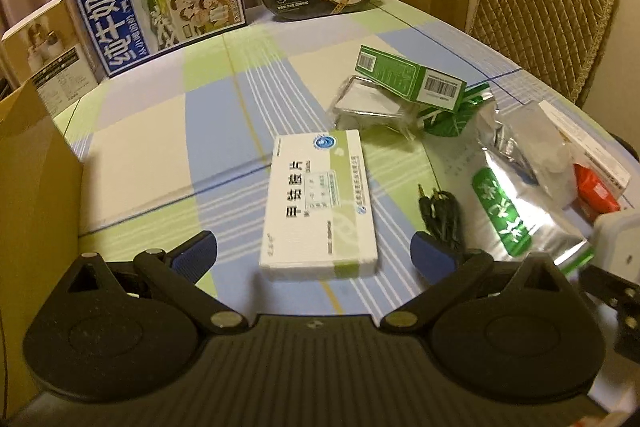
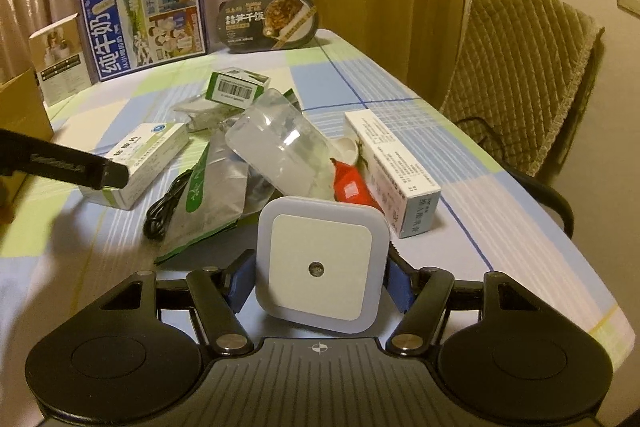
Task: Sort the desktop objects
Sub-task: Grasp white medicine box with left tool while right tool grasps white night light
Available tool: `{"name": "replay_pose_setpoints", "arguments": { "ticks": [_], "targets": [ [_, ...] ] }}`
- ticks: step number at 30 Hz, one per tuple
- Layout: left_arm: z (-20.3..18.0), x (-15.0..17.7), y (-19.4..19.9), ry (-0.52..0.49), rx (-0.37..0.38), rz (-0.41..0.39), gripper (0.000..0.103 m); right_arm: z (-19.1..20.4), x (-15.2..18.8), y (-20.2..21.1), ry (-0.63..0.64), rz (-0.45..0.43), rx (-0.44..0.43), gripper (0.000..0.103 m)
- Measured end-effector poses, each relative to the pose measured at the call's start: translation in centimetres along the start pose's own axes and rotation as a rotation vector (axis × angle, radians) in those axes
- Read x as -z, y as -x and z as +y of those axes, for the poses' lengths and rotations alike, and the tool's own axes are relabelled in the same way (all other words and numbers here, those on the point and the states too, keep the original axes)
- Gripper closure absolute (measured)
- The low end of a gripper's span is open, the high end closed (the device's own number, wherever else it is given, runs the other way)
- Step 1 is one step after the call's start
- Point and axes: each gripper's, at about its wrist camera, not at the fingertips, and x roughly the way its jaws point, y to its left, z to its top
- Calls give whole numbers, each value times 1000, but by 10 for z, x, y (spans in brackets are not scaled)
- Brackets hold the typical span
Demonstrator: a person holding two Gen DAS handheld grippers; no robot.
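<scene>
On the checked cloth of the tabletop, the left hand-held gripper hangs released, its blue pads spread wide to either side of a white and green medicine box that lies flat between them, untouched by either pad. Just right of that box lies a coiled black cable, and beyond it a silver and green foil pouch. Farther back a green barcoded box rests tilted on a clear plastic tray. In the right wrist view, the right hand-held gripper holds a square white night light upright between its blue pads, which sit against the light's two sides. Behind it sit a clear plastic blister, a red packet and a long white carton. At the far edge stand a blue milk carton box and a dark oval instant rice bowl. A cardboard box stands at the left.
</scene>
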Motion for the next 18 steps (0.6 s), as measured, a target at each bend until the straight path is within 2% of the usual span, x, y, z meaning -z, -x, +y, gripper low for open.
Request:
{"name": "replay_pose_setpoints", "arguments": {
  "ticks": [4,8,10,13,18],
  "targets": [
    [5,-2,-17,1,6,30,23,0,0,1,-7,4,-7,39],
    [7,-1,-27,9,24,46,27,0,0,1,-5,9,-11,39],
    [6,-1,-29,-1,31,50,34,0,0,1,-8,12,-14,39],
    [6,-1,-25,17,39,60,36,-1,0,3,-5,9,-17,39],
    [0,13,2,37,7,93,36,-6,-1,11,-21,25,-34,40]
  ]
}}
